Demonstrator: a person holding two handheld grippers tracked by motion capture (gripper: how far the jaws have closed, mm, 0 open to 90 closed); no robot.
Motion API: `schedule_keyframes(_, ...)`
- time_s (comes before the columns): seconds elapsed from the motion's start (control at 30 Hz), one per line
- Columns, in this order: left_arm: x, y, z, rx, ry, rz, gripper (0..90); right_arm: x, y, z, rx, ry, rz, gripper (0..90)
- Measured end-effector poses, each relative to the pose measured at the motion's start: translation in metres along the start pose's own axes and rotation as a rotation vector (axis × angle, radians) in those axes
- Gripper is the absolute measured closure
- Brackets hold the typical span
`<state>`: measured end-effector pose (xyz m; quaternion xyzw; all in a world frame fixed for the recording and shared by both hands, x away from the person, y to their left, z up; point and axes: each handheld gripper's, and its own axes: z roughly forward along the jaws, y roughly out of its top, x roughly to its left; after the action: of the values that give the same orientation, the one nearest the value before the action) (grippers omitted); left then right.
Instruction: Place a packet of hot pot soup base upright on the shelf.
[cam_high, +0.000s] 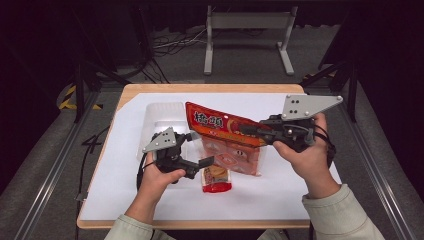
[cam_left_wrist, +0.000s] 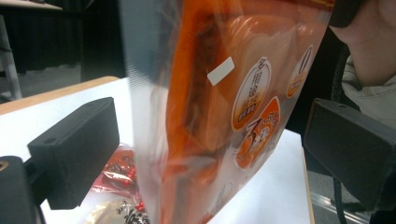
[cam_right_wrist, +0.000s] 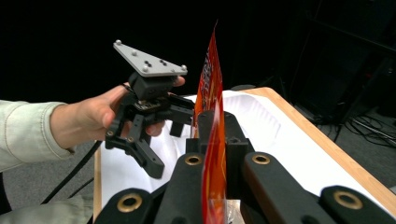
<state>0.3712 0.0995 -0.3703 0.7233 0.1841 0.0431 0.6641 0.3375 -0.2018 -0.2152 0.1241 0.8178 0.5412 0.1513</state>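
Right tool (cam_high: 245, 131): jaws together, clamped on the upper edge of the orange pouch (cam_high: 225, 142). In the high view the tool comes in from the right of the frame, with its grey plate above the hand. In the right gripper view the pouch (cam_right_wrist: 211, 140) stands edge-on between the two black jaws, rising from bottom centre, pinched tight.

Orange pouch: held off the bench (cam_high: 300, 200), hanging at centre of the high view, its upper left corner tilted toward the top of the frame. Clear window in the lower half; round printed labels show in the left gripper view (cam_left_wrist: 243, 102).

Left tool (cam_high: 197, 150): jaws apart. In the left gripper view the pouch hangs between the two black pads, one at lower left, one at right of the frame; neither pad presses on it. In the right gripper view this tool (cam_right_wrist: 180, 119) sits at centre left, just beside the pouch's face.

Small red packet (cam_high: 216, 180): lies flat on the white sheet (cam_high: 125, 190) below the pouch, at lower centre of the high view, just beside the left tool's lower jaw.

Clear plastic tray (cam_high: 162, 115): on the sheet at upper left of the pouch, behind the left tool.
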Motion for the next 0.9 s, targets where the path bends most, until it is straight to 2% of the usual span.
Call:
schedule_keyframes(0.07, -0.001, -0.001, 0.002, 0.018, -0.009, 0.015, 7.2, 0.001, 0.000, 0.003, 0.000, 0.010, -0.003, 90.0)
schedule_keyframes(0.33, -0.003, -0.001, 0.008, 0.013, -0.052, 0.030, 8.7, 0.006, -0.003, 0.013, -0.014, 0.056, -0.023, 90.0)
schedule_keyframes(0.57, -0.003, -0.002, 0.008, -0.023, -0.083, 0.030, 14.4, 0.008, -0.004, 0.015, -0.034, 0.082, -0.017, 90.0)
schedule_keyframes(0.8, -0.004, -0.002, 0.005, -0.034, -0.140, 0.035, 32.5, 0.006, -0.009, 0.015, -0.060, 0.102, 0.016, 90.0)
schedule_keyframes(0.9, -0.005, -0.002, 0.004, -0.025, -0.167, 0.037, 45.2, 0.004, -0.013, 0.015, -0.074, 0.108, 0.031, 90.0)
